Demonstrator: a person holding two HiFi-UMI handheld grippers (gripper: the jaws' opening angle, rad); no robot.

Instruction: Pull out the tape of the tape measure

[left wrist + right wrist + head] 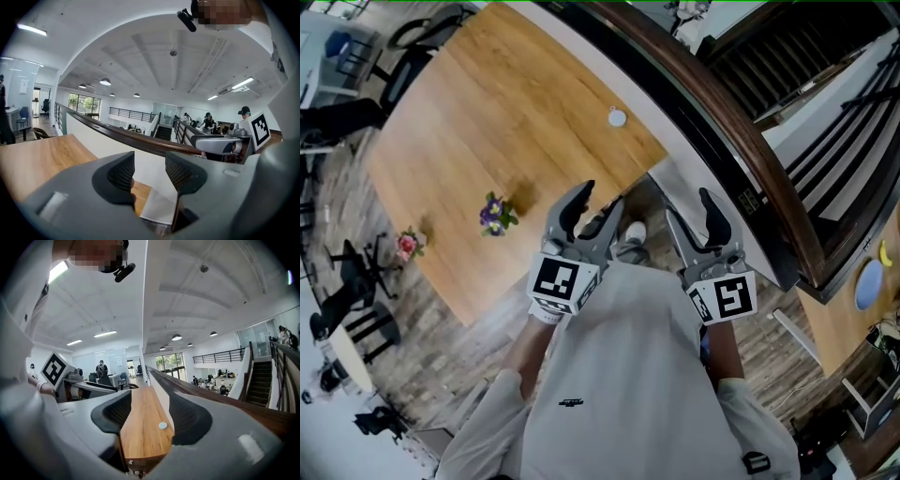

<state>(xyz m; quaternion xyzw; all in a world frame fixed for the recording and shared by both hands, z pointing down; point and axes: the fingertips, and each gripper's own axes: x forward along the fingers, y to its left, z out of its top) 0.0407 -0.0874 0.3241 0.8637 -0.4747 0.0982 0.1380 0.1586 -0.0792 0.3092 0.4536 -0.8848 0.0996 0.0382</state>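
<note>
While left gripper, right gripper gape — tape measure lies apart.

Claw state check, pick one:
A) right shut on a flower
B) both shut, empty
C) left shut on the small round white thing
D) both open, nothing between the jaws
D. In each gripper view the jaws stand apart, with nothing between the pads of the left claw or the right claw. The small round white object lies on the table, apart from both.
</note>
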